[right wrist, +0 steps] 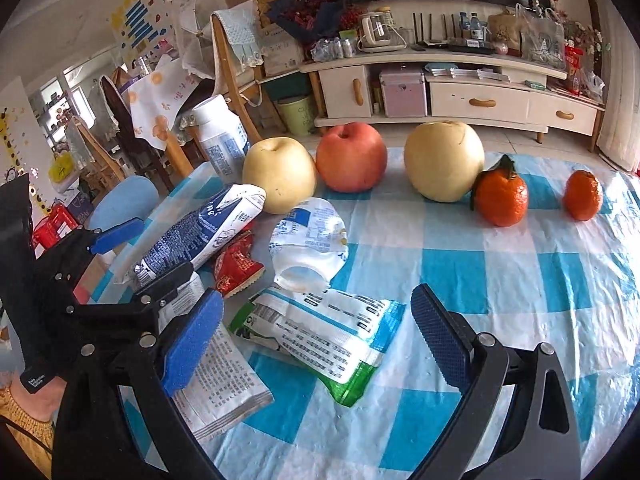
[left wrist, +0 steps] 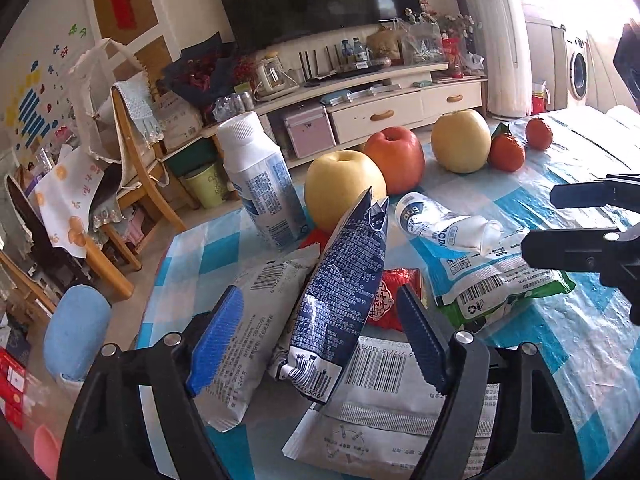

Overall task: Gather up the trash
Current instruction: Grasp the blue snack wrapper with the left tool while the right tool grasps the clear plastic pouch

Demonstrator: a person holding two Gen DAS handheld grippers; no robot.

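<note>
Trash pile on a checked counter (right wrist: 500, 280), fruit lined up behind. Landmark: the dark blue foil packet (left wrist: 340, 292), standing tilted on end.

Nearest the lens, left gripper (left wrist: 324, 344) astride that packet, jaws apart, pads clear of the foil on both sides; nothing clamped yet. Just left of the packet, a grey-white wrapper (left wrist: 248, 320), close against the left pad (left wrist: 218, 340); under and in front of it, a flat barcode sachet (left wrist: 376, 368). Likely slip: closing from here could pinch the grey wrapper along with the packet, or topple the thin foil sideways out of the pads.

Right of the packet, right gripper (right wrist: 316, 340) spread wide above the green-edged pouch (right wrist: 320, 340), gripping nothing. Same hazard there: the flat pouch lying on a slick plastic cover, apt to slide rather than lift.

Behind the packet, a red wrapper (left wrist: 394, 300) and a crushed white pouch (left wrist: 444, 228). Further back, a white bottle (left wrist: 260, 180) upright near the counter edge, easily knocked over. Farthest, two yellow apples (left wrist: 344, 188), a red apple (left wrist: 396, 164) and two tangerines (left wrist: 506, 152): food, not trash, to be left alone.
</note>
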